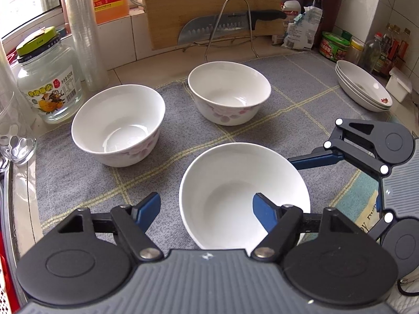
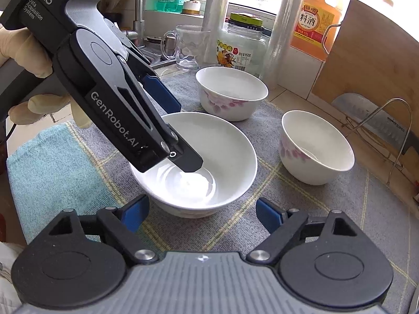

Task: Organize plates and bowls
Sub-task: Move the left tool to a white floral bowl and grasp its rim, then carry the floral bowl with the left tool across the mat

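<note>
Countertop cloth (image 1: 78,183): bowl (image 1: 235,183) astride left tongs (image 1: 207,210).

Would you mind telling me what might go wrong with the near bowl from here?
The left gripper straddles the plain white bowl's rim, one finger inside; a thin-edge pinch could slip or tip it. Swinging it could knock the two flowered bowls nearby.

Desk (image 1: 125,74) with a grey checked cloth (image 1: 301,99)

On the cloth stand three white bowls: a plain one (image 1: 243,193) nearest, two flower-patterned ones (image 1: 117,128) (image 1: 229,93) behind it. A stack of plates (image 1: 364,86) sits at the cloth's far right; a glass jar (image 1: 49,78) stands beside its left edge.
</note>
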A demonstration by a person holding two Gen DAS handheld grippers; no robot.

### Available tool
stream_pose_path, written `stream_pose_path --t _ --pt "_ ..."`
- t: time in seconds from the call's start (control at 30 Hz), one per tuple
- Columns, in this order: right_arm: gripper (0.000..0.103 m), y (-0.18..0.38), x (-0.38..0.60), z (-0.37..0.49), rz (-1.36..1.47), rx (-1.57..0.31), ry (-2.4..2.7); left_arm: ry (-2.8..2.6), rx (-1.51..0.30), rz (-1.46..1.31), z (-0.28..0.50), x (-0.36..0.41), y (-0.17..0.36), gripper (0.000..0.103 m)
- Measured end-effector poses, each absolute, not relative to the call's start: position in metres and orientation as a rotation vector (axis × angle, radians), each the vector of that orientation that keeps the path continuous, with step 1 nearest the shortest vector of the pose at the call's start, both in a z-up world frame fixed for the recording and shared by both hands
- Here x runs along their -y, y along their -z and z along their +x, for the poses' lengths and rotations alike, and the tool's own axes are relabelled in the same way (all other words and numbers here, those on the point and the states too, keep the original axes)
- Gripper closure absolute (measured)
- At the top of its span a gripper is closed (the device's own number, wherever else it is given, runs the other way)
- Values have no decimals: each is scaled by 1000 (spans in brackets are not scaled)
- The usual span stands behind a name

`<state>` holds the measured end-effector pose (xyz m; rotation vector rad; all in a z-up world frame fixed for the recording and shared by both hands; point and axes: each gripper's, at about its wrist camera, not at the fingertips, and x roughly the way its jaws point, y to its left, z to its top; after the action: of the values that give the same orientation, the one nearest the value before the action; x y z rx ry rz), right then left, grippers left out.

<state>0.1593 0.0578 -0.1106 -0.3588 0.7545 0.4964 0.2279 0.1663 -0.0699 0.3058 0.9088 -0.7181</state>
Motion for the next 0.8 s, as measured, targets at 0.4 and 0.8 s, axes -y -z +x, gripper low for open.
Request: stream_pose_path --t 0.4,0.8 --pt "22 110 -59 156 -348 -745 -518 757 -931 288 233 -162 73 46" --pt "24 108 -62 156 -355 -738 -534 757 -934 280 234 -161 73 47"
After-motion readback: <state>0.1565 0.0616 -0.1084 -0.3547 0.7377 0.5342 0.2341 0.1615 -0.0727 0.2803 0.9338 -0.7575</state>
